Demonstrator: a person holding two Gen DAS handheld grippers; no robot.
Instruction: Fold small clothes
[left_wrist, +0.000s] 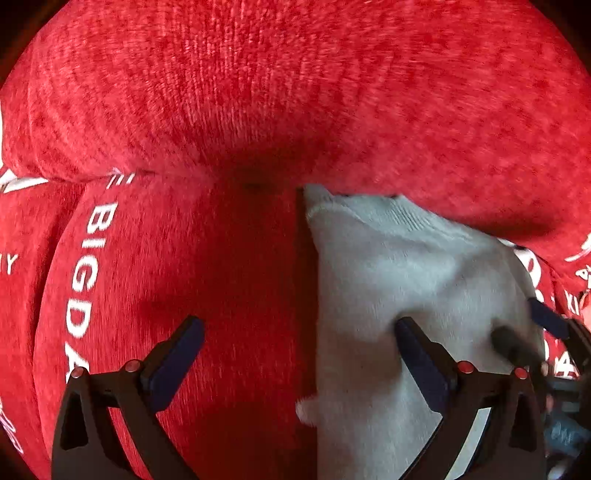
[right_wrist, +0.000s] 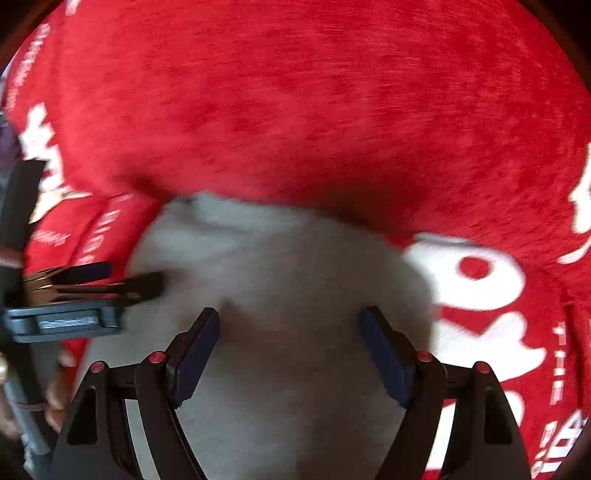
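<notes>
A small light grey sock (left_wrist: 413, 280) lies flat on a red chenille cushion, its ribbed cuff pointing away from me. My left gripper (left_wrist: 299, 328) is open, with its right finger over the sock and its left finger over bare red fabric. In the right wrist view the sock (right_wrist: 280, 266) is blurred and fills the middle. My right gripper (right_wrist: 290, 325) is open and hovers over the sock, both fingers spread above it. The right gripper's fingers (left_wrist: 517, 347) show at the right edge of the left wrist view, and the left gripper (right_wrist: 110, 280) shows at the left edge of the right wrist view.
The red seat cushion (left_wrist: 166, 295) carries white printed letters. A red back cushion (left_wrist: 295, 92) rises just behind the sock, with a dark crease where they meet. More white lettering (right_wrist: 476, 280) lies right of the sock.
</notes>
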